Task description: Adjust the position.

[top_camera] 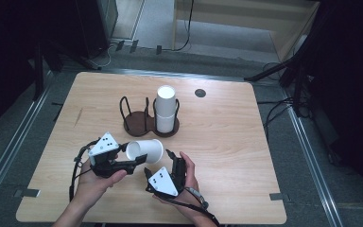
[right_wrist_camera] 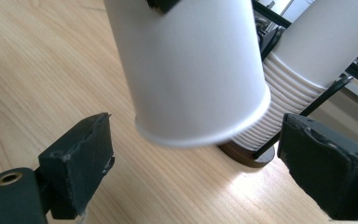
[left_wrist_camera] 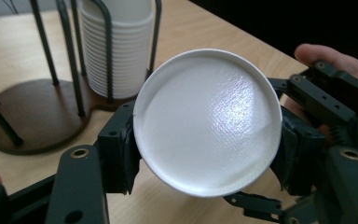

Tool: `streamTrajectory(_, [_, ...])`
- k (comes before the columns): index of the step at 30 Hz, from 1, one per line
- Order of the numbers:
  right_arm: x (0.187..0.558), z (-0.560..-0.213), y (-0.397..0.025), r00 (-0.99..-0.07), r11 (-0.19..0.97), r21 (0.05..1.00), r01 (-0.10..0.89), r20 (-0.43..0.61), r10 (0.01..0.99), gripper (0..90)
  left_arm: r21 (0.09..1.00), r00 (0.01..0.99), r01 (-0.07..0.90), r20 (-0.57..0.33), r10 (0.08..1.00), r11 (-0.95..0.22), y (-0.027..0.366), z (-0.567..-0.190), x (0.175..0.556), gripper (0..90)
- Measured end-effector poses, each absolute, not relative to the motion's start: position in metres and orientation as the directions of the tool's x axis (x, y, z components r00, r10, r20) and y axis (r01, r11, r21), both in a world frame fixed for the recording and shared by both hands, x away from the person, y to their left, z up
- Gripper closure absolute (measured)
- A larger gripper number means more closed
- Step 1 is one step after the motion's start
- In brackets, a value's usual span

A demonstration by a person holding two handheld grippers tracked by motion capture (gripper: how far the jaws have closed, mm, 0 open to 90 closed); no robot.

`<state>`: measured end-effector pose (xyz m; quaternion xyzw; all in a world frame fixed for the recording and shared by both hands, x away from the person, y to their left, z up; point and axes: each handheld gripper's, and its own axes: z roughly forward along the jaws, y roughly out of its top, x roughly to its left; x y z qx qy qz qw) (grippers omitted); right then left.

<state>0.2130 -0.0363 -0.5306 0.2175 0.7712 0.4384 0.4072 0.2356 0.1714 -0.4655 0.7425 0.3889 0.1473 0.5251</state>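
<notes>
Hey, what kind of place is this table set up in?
Probably a lab or recording studio: a lone wooden table on grey floor, dark stands and cables around it, a paper cup handled with grippers.

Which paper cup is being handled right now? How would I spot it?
Find the dark wooden holder mid-table with its cup stack. Just in front, the left gripper clamps a single white cup. Unlike the upright stack, it lies sideways in the air.

White paper cup [top_camera: 145, 150], lying sideways, clamped above the table
</notes>
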Motion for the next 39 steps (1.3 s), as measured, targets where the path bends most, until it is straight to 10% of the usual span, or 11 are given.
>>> streamTrajectory(18, [0.216, -0.508, -0.050, -0.580, 0.321, 0.944, 0.075, -0.221, 0.784, 10.2, 0.968, 0.621, 0.244, -0.198, 0.759, 0.053, 0.185, -0.480, 0.242, 34.6])
streamTrajectory(30, [0.229, -0.492, -0.064, -0.534, 0.045, 0.957, 0.288, 0.121, 0.837, 14.0, 0.992, 0.614, 0.114, -0.119, 0.780, 0.062, 0.183, -0.485, 0.244, 34.7])
streamTrajectory(39, [0.232, -0.482, -0.059, -0.446, -0.098, 0.921, 0.378, 0.274, 0.852, 0.0, 0.994, 0.646, 0.093, -0.110, 0.755, 0.065, 0.178, -0.488, 0.245, 34.7])
